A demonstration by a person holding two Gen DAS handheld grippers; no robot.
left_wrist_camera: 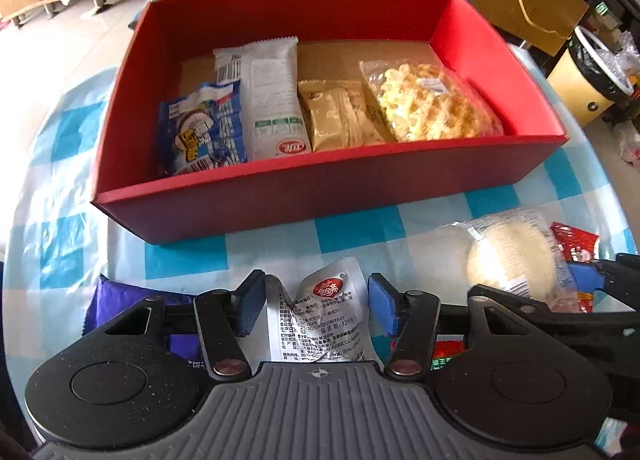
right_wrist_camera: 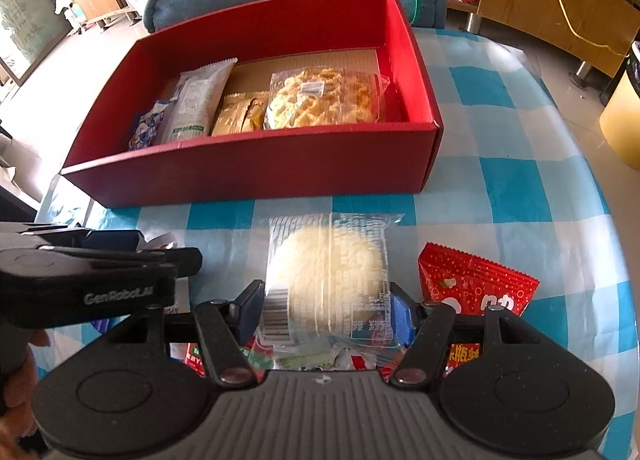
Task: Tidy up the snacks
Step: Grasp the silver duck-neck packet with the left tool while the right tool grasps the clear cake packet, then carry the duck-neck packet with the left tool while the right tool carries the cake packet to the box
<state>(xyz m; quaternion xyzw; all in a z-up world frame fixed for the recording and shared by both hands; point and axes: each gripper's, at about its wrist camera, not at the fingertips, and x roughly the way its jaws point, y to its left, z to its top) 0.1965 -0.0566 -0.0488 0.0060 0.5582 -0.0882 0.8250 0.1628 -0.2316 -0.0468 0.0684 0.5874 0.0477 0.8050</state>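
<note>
a: the right gripper (right_wrist_camera: 326,310) has its jaws closed on the round bun pack (right_wrist_camera: 328,280), pads pressing both sides of the wrapper, just in front of the red box (right_wrist_camera: 256,168) on the checked surface (right_wrist_camera: 500,188).

b: and the left gripper (left_wrist_camera: 316,308)?

a: jaws around a crinkled white sachet (left_wrist_camera: 320,320), but i can't tell if the pads are actually pinching it.

b: how should the bun go in?

a: i'd lift it clear of the near wall and set it in the bare strip behind the waffle pack (right_wrist_camera: 324,96), not on top.

b: which way does it lie?

a: flat. its long axis runs toward the box, sealed end pointing at it, barcode end nearest the jaws. the packs inside lie the same way, so no turning needed, i'd say.
</note>
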